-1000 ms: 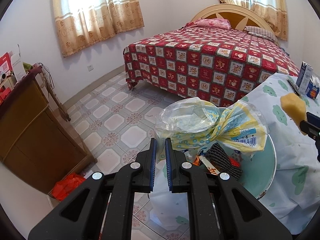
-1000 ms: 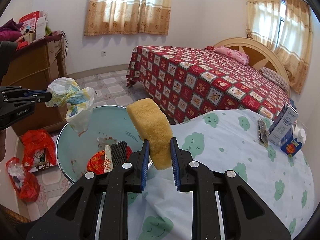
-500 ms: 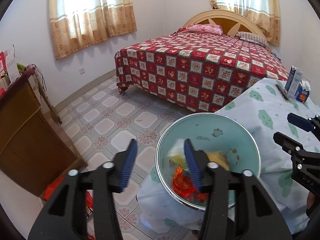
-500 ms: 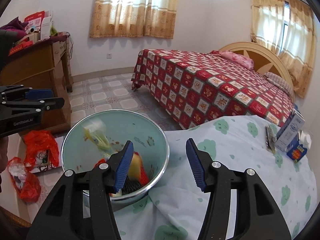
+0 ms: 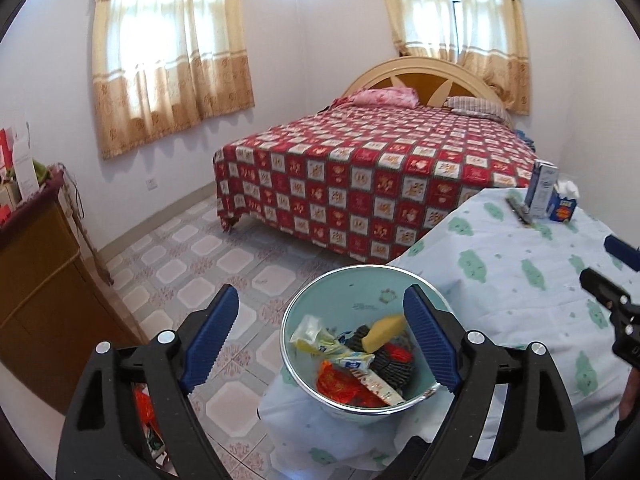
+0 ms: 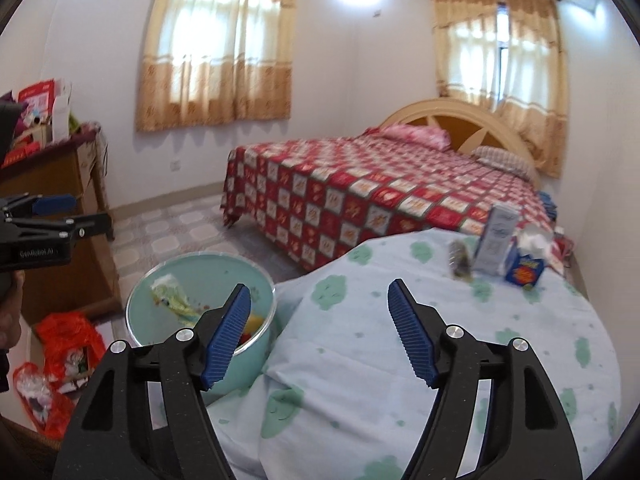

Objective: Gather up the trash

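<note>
A pale green bin [image 5: 362,280] stands by the table edge; it also shows in the right wrist view [image 6: 200,270]. Inside lie a yellow sponge [image 5: 384,327], a crumpled plastic bag [image 5: 316,334], a black scrubber [image 5: 390,364] and red wrappers [image 5: 340,384]. My left gripper [image 5: 320,332] is open and empty above the bin. My right gripper [image 6: 320,336] is open and empty over the table [image 6: 460,300], right of the bin.
A white carton [image 6: 496,240], a blue tissue box [image 6: 526,266] and a dark comb-like item [image 6: 460,260] stand at the table's far side. A bed [image 5: 380,168] lies beyond. A wooden cabinet [image 5: 40,300] and red bags [image 6: 64,344] are left.
The left gripper let the plastic bag go and the right let the sponge go; both fell into the bin. Both grippers opened wide and rose away.
</note>
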`<state>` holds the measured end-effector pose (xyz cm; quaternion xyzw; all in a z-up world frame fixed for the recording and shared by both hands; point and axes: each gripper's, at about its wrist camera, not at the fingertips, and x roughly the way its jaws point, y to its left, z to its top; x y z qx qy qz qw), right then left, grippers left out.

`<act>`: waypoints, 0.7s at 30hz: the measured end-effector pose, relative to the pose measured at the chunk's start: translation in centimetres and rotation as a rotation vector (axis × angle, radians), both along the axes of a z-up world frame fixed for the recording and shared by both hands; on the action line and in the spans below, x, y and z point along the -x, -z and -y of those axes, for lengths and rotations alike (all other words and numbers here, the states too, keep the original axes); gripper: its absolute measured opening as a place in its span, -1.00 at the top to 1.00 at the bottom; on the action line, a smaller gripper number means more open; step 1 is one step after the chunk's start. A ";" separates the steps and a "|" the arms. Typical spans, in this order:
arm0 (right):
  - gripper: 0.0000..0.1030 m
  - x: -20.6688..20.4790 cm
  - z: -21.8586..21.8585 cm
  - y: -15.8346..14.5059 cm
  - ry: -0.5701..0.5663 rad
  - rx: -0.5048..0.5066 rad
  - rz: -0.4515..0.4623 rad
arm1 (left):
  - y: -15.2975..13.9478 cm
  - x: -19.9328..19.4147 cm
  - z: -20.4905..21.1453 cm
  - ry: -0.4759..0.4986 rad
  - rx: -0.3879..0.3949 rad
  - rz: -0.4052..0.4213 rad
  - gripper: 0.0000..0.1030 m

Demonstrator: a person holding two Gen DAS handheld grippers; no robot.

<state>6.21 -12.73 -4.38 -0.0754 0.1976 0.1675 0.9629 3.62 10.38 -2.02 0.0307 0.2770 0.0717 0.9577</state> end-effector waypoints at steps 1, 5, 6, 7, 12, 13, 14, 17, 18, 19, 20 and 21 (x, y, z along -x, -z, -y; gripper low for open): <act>-0.39 0.2 0.2 -0.3 0.005 -0.002 0.010 | -0.3 0.2 0.0 0.003 0.000 0.007 -0.62; -0.41 1.5 1.0 -1.5 0.022 -0.005 0.053 | -1.3 0.9 0.4 0.009 0.000 0.033 -0.64; -0.41 1.7 1.2 -1.5 0.023 -0.006 0.055 | -1.6 1.1 0.5 0.010 0.000 0.039 -0.64; -0.41 1.9 1.4 -1.6 0.026 -0.006 0.061 | -1.8 1.2 0.4 0.014 -0.002 0.044 -0.65; -0.42 2.2 1.7 -1.9 0.030 -0.009 0.063 | -2.2 1.8 0.7 0.021 -0.004 0.063 -0.73; -0.42 2.2 1.6 -1.9 0.031 -0.008 0.065 | -2.2 1.8 0.8 0.021 -0.004 0.063 -0.73; -0.42 2.3 1.7 -2.1 0.031 -0.009 0.068 | -2.2 1.8 0.8 0.023 -0.002 0.062 -0.74; -0.42 2.5 1.6 -2.2 0.032 -0.010 0.070 | -2.3 1.9 0.9 0.027 0.000 0.063 -0.76; -0.42 2.5 1.5 -2.1 0.033 -0.008 0.070 | -2.3 1.9 0.9 0.029 0.000 0.062 -0.77; -0.42 2.5 1.5 -2.2 0.033 -0.009 0.068 | -2.2 2.0 0.9 0.029 0.000 0.063 -0.79; -0.42 2.5 1.6 -2.2 0.033 -0.010 0.069 | -2.2 2.0 0.9 0.028 -0.001 0.063 -0.80; -0.42 2.5 1.5 -2.2 0.033 -0.009 0.070 | -2.3 2.0 1.0 0.028 -0.003 0.064 -0.80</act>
